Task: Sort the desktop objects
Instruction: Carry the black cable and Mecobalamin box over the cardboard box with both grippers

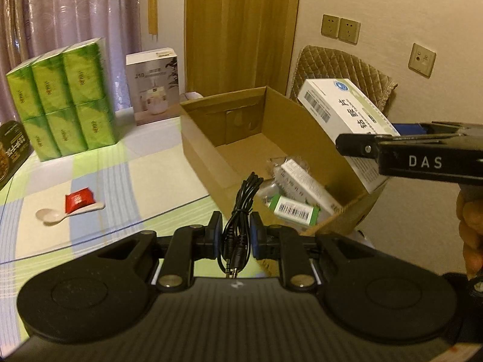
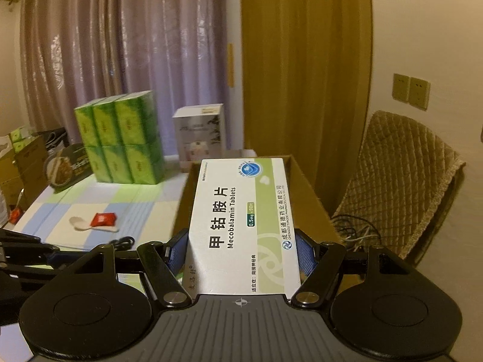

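Our left gripper (image 1: 236,230) has its fingers clamped on a coiled black cable (image 1: 240,211), whose two plugs hang down between the pads toward the camera. The cable is lifted off the table, just in front of the near corner of the open cardboard box (image 1: 211,138).

Our right gripper (image 2: 241,250) has its fingers pressed against the long sides of a white and green medicine box (image 2: 241,220) marked Mecobalamin Tablets. In the left wrist view that medicine box (image 1: 347,114) is in the air above the right wall of the cardboard box, tilted, with its barcode end toward the room.

Inside the cardboard box we see a small green-ended carton with a barcode (image 1: 294,211) lying near the front wall, and a pale carton (image 1: 302,184) resting beside it, partly on top of some clear wrapping.

On the checked tablecloth (image 1: 120,175), well to the left of the cardboard box, a red packet (image 1: 79,199) lies across the handle of a white spoon (image 1: 49,215). Farther back stands a stack of green tissue packs (image 1: 63,99), with a white appliance box (image 1: 154,84) beside it near the curtain.
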Motion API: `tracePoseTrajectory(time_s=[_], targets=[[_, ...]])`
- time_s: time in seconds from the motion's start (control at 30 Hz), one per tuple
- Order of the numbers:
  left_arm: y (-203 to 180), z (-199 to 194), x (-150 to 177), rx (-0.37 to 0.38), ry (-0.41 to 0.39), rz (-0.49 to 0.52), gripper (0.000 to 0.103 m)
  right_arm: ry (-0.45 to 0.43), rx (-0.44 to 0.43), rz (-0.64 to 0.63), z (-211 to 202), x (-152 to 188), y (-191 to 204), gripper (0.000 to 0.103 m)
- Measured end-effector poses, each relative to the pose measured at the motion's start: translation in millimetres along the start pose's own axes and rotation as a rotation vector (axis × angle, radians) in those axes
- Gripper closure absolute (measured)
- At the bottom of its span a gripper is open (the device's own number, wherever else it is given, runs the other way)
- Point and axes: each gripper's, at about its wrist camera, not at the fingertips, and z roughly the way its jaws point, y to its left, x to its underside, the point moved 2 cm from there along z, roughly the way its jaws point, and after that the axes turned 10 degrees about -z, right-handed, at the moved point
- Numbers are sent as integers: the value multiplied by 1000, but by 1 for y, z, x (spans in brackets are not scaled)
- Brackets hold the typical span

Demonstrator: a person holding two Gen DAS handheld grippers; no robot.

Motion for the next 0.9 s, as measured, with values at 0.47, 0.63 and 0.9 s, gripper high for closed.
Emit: tracePoseTrajectory(time_s=[0.47,0.63,0.9], targets=[[-34,46,-41,39,-3,-24,88,45,-1,22,37,5,-45,35],[-39,60,-51,47,-1,-39,88,52,-9,25,48,5,-50,35],[-41,79,-57,52,15,-57,88,60,-9,32,58,7,-57,35]])
